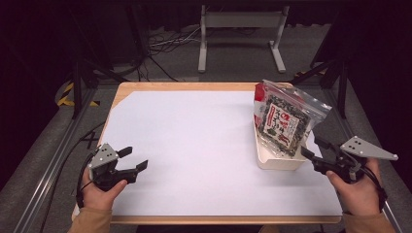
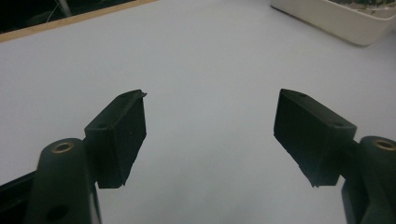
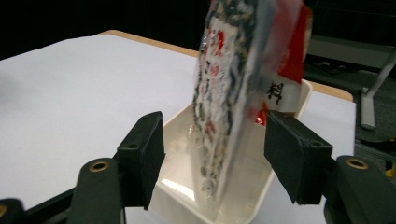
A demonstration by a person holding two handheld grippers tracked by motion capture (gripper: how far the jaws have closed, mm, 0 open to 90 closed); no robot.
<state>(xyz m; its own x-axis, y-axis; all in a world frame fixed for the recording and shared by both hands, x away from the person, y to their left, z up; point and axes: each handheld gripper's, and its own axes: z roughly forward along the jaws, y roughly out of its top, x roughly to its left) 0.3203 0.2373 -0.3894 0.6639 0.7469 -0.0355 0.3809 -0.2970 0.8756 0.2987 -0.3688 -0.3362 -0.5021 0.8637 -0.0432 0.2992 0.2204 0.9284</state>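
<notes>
- Right hand-held gripper (image 1: 311, 147): jaws spread wide, holding nothing; poised at the near right corner of the white tray (image 1: 277, 162), with one jaw on either side of the bag's lower edge in the right gripper view, not touching it
- Left hand-held gripper (image 1: 133, 158): jaws spread wide, holding nothing; low over the bare white sheet at the near left of the counter (image 1: 184, 87), well apart from the tray
- Clear zip bag (image 1: 284, 119): holds a dark speckled packet with red and white print; stands tilted in the tray, its top leaning toward the far right and rising well above the rim
- White tray: shallow, rectangular, at the right side of the counter; a red and white packet (image 3: 287, 74) stands in it behind the bag
- Counter: wooden top covered by a white sheet (image 1: 194, 145)
</notes>
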